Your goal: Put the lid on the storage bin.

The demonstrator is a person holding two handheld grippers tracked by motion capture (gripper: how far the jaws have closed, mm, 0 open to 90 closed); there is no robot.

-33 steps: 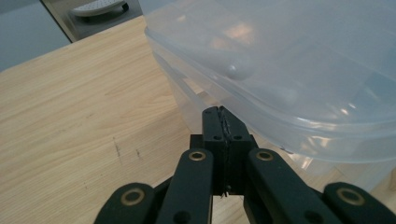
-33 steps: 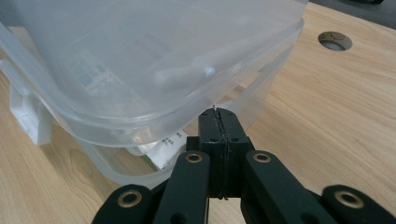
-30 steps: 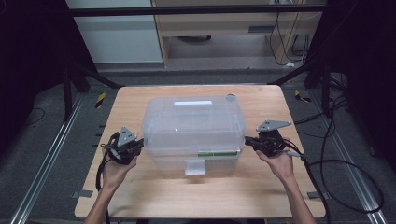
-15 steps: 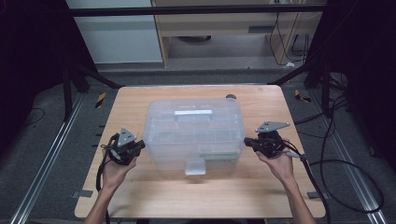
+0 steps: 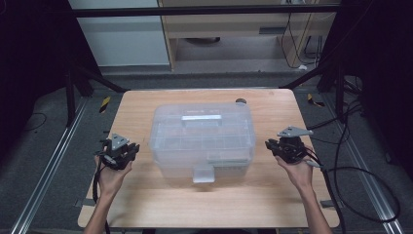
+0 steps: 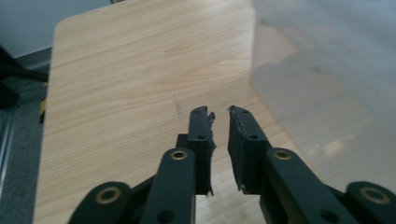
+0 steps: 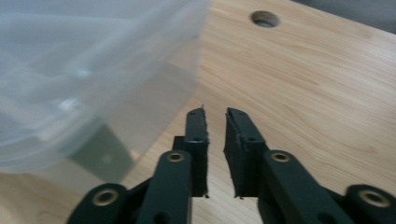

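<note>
High view: box (image 5: 202, 139) mid-table between my left gripper (image 5: 127, 153) and right gripper (image 5: 275, 146), both empty with a narrow jaw gap, so grabbing the slick walls unevenly could tip it.

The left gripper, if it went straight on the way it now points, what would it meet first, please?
Probably only the bare table: the left gripper points along the wood, with the clear plastic box just off to one side, though depth is unclear.

A clear, translucent plastic storage box with a lid (image 5: 202, 137) sits upright, middle of the tabletop (image 5: 146, 107), lid on, flat handle on top, front latch hanging toward the near edge.
</note>
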